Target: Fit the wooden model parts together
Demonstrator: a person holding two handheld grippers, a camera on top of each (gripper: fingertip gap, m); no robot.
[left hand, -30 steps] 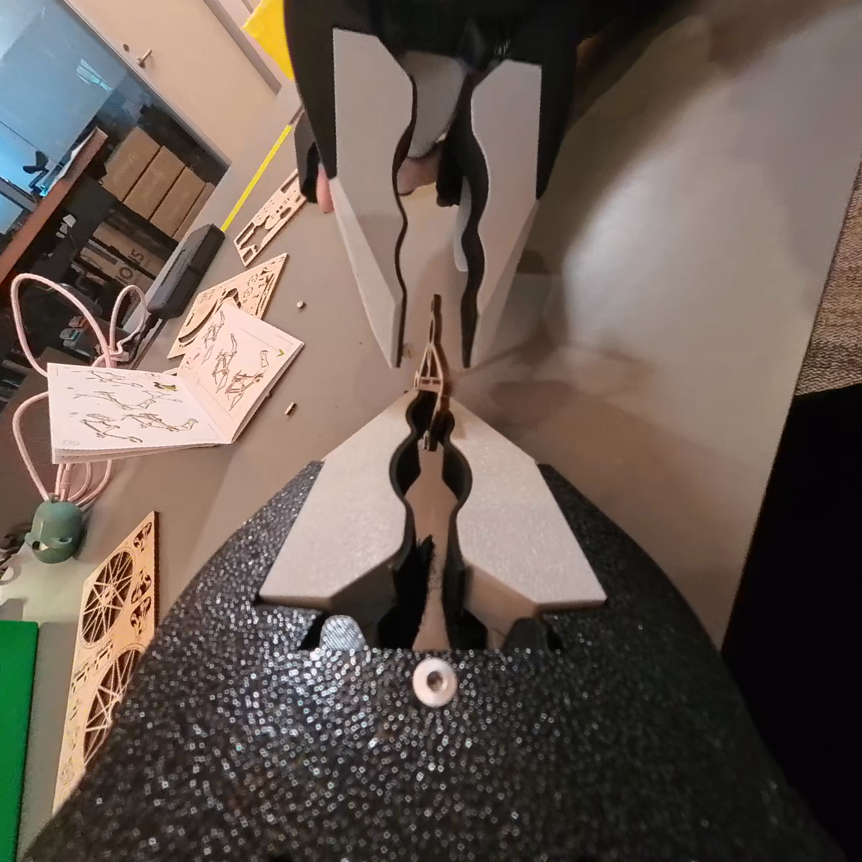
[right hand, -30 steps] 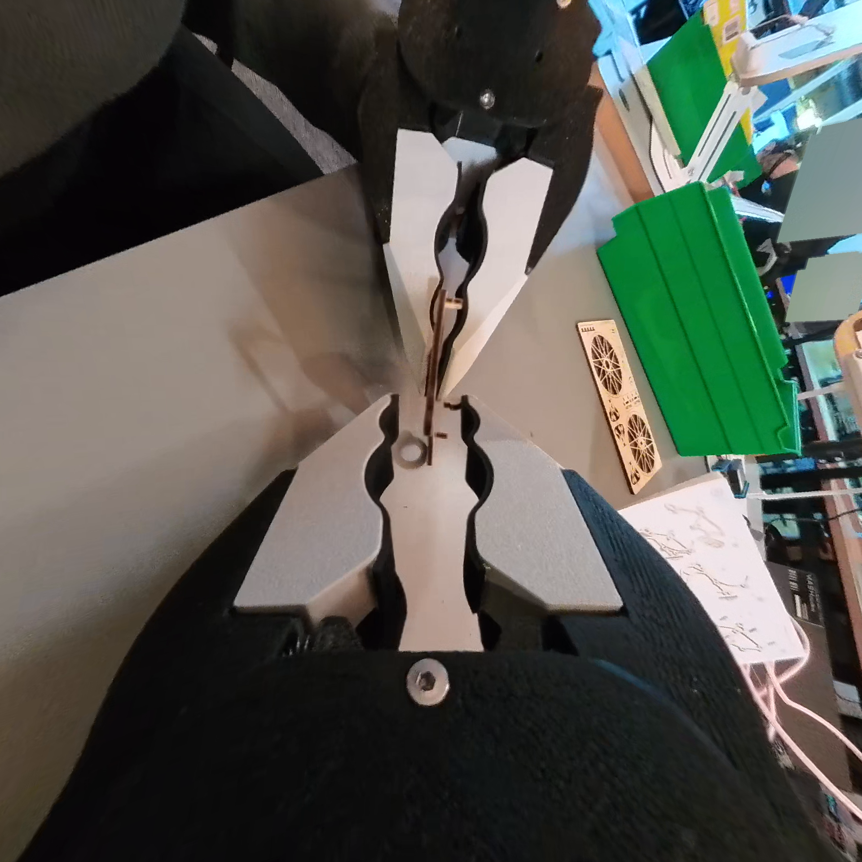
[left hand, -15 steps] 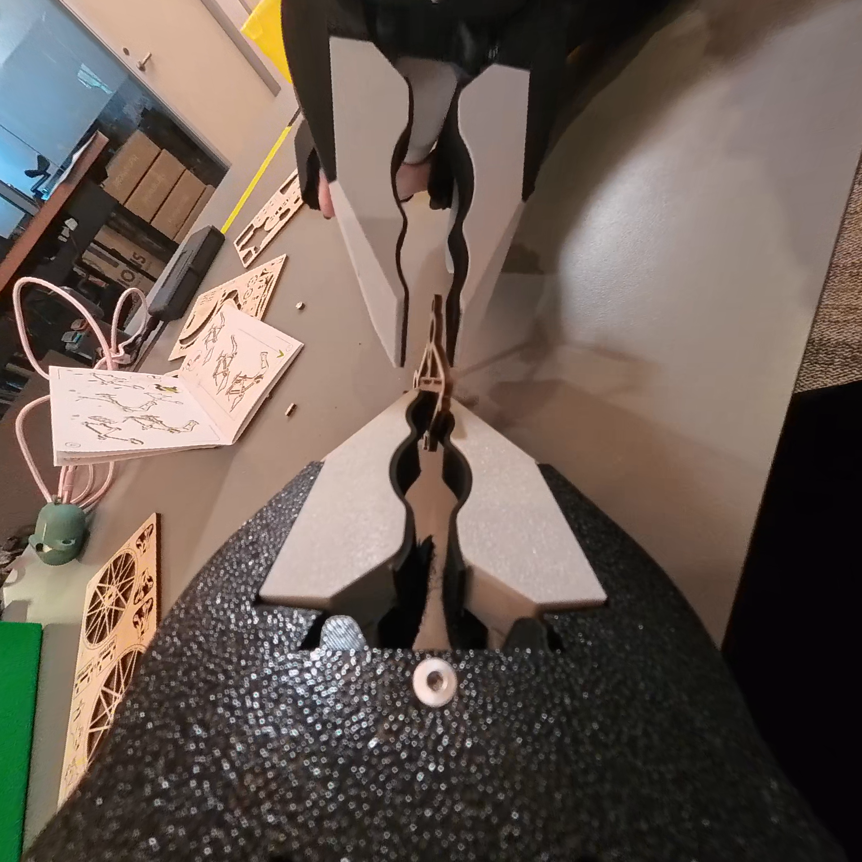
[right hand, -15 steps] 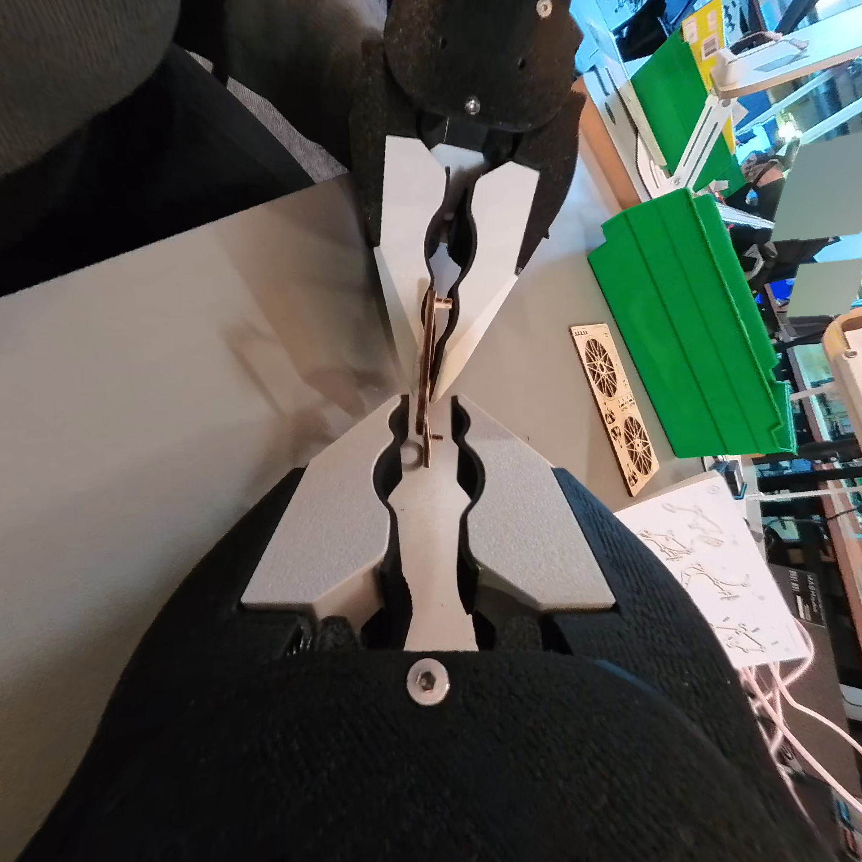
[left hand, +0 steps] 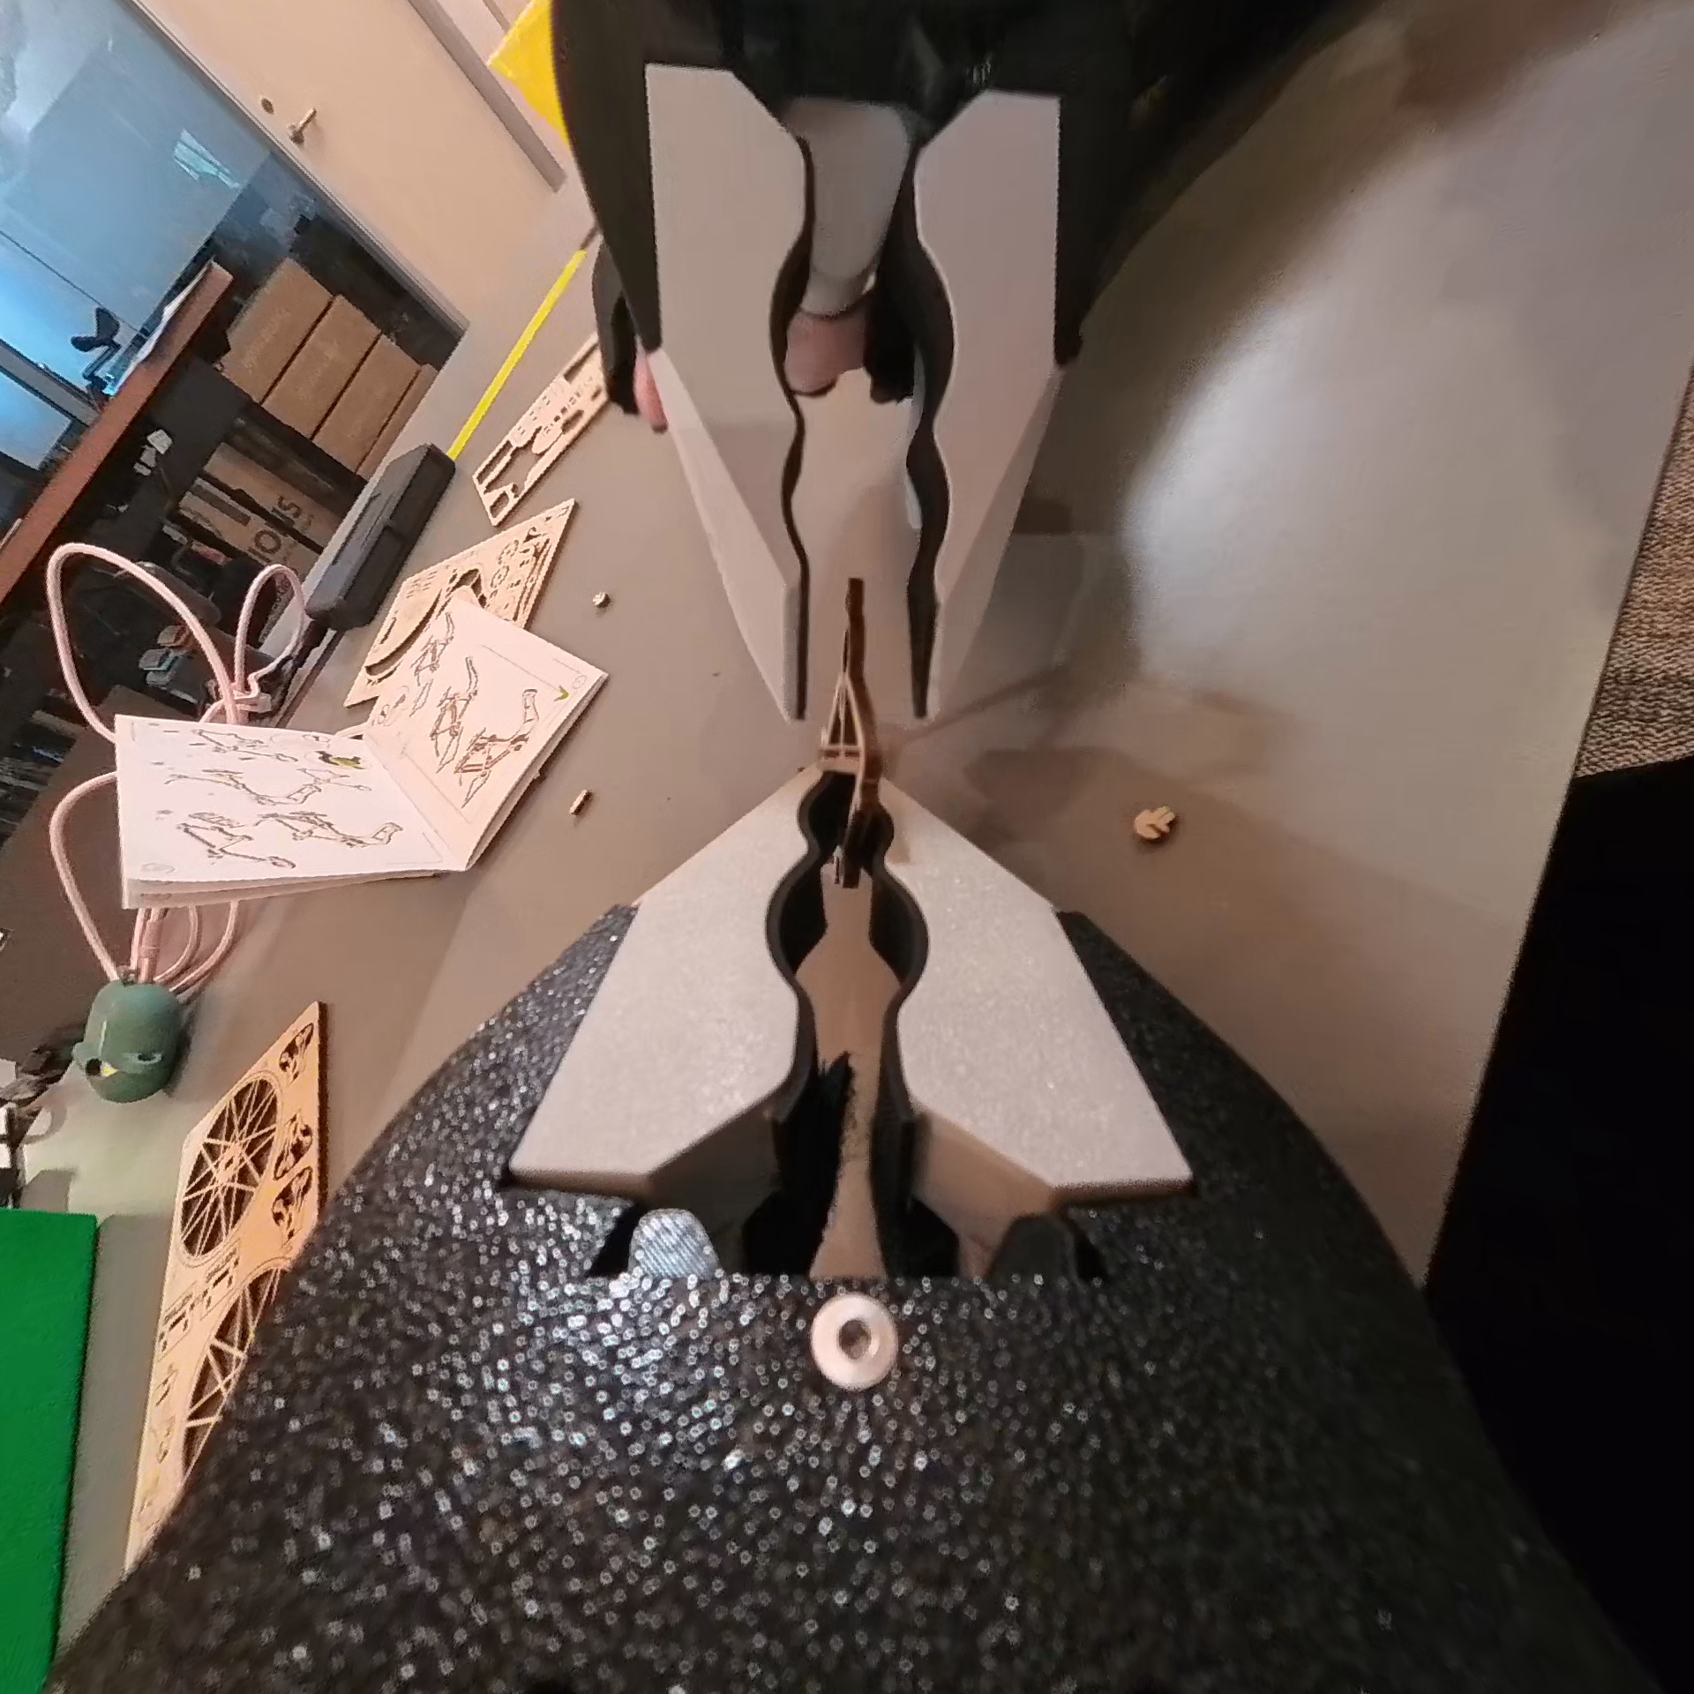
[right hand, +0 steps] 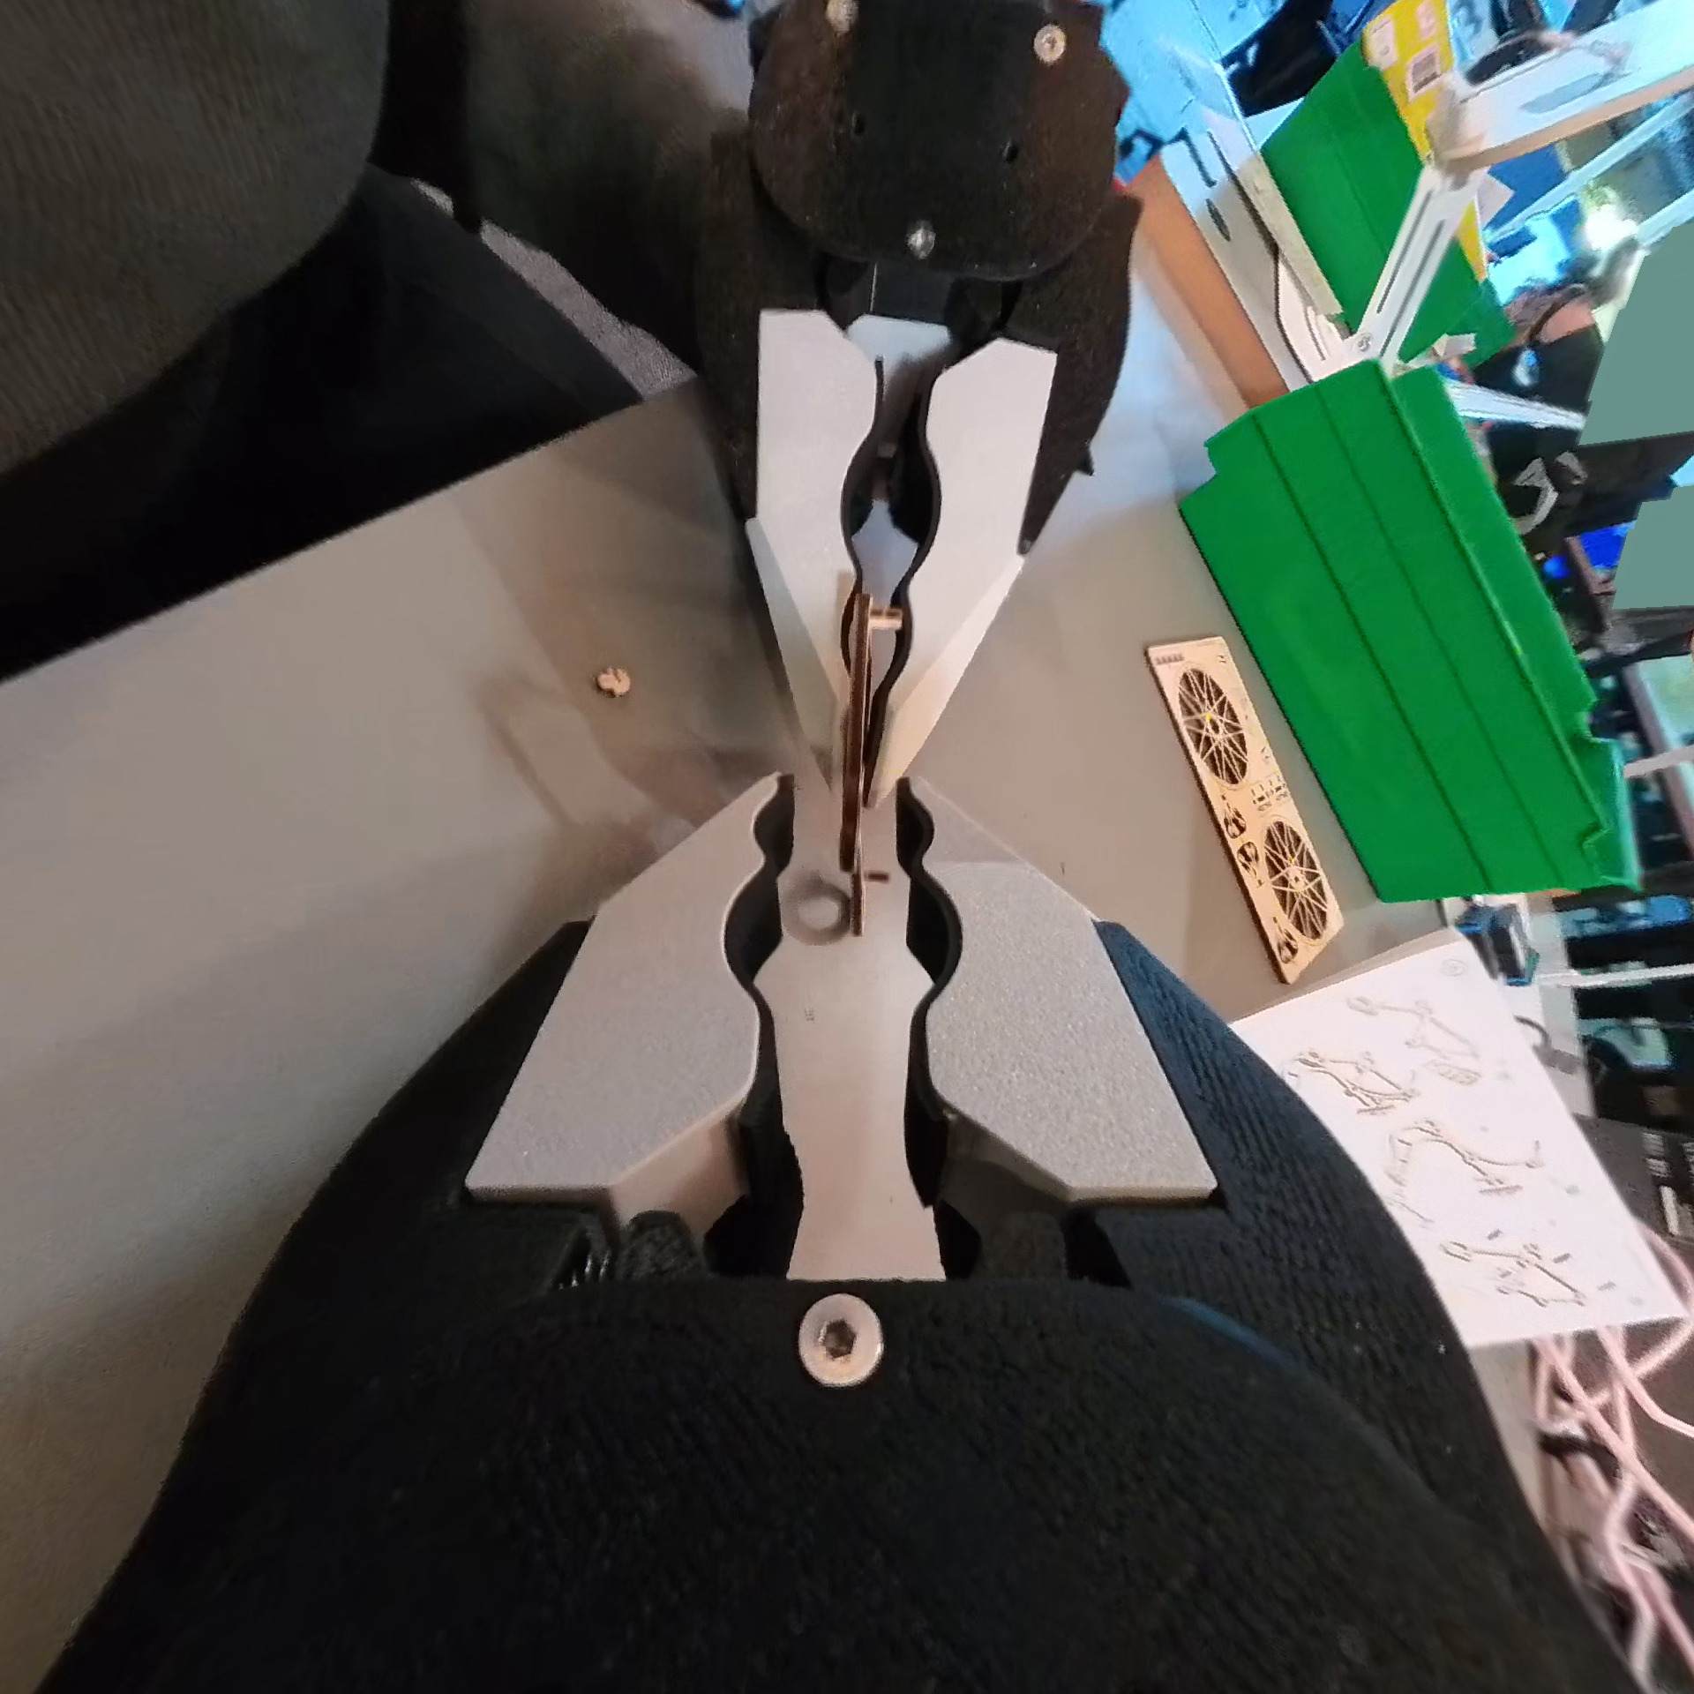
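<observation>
My left gripper is shut on a thin wooden model part, held edge-on above the grey table. The part shows in the right wrist view with a short peg sticking out sideways. My right gripper faces the left one tip to tip and is open. The part's free end stands between its fingers without touching them. A small round wooden piece lies loose on the table beside the grippers; it also shows in the right wrist view.
An open instruction booklet and wooden part sheets lie on the left of the table, with tiny wooden bits, a pink cable and a black device. A green bin stands past the wheel sheet. The table edge is near. Less than 4 cm separates the two grippers' tips. My right tips are roughly 5 cm from the small round wooden piece.
The right gripper's jaws narrowed around the part's end, then opened wide. A small round wooden piece now lies on the table where none showed before. The left gripper kept its hold.
</observation>
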